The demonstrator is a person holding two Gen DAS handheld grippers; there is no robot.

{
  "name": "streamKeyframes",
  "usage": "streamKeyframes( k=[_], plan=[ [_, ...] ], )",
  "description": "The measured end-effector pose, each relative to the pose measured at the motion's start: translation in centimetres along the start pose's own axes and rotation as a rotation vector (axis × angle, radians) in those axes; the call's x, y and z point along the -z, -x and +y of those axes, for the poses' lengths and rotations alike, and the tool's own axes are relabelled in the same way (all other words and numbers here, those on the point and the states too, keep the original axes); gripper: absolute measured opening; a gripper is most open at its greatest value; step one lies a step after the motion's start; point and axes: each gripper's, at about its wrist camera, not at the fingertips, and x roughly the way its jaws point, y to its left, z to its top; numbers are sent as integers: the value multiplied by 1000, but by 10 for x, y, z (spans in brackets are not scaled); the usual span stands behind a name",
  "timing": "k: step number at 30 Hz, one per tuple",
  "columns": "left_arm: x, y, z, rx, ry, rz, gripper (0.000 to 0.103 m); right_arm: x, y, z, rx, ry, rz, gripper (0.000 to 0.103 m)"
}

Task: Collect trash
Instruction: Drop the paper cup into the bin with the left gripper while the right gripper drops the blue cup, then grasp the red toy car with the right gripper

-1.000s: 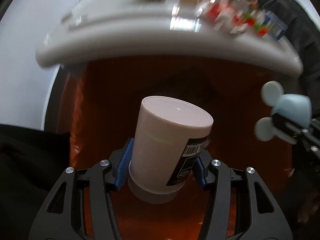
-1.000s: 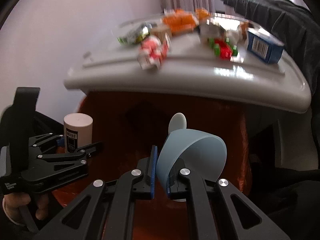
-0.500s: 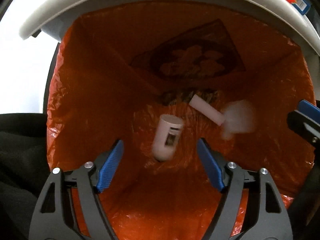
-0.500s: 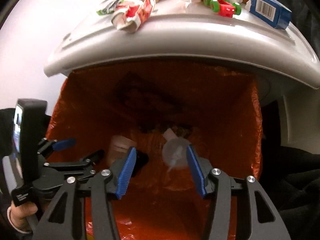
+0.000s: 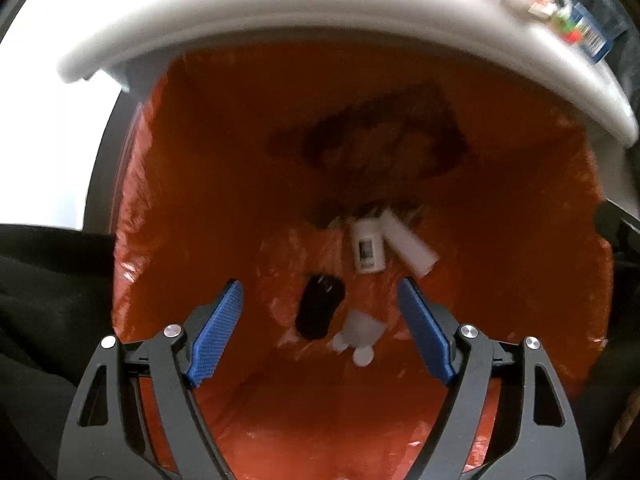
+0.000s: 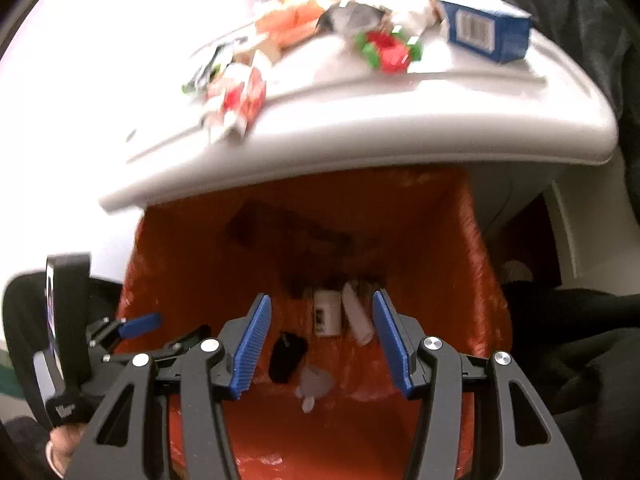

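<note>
Both tools hanging spread and empty, left tool (image 5: 320, 320) jaws just opening further, right tool (image 6: 320, 344) beside it, over orange plastic bin liner (image 5: 520, 240) where white barcoded cylinder (image 5: 368, 246) and pale-blue cup (image 5: 360, 336) are lying below.

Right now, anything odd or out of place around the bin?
Yes: wrappers, a red-green toy and a blue box lie loose on the white lid, not in the orange liner, where the cups landed.

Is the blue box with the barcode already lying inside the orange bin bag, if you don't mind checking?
No, the blue box sits on the white lid above the orange bag, beside other wrappers.
</note>
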Motion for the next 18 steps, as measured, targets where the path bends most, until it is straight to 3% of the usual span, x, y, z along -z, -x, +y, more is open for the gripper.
streamKeyframes(
  k=[5,9,18],
  plan=[
    [-3,18,-12,23,-42,-116,78,-37,25,-8,24,-7,-102,53],
    [-4,18,-19,16,-66,-122,78,-80,37,-16,94,27,-178,55],
    [-5,21,-17,18,-56,-138,78,-135,10,-14,113,97,-240,62]
  ],
)
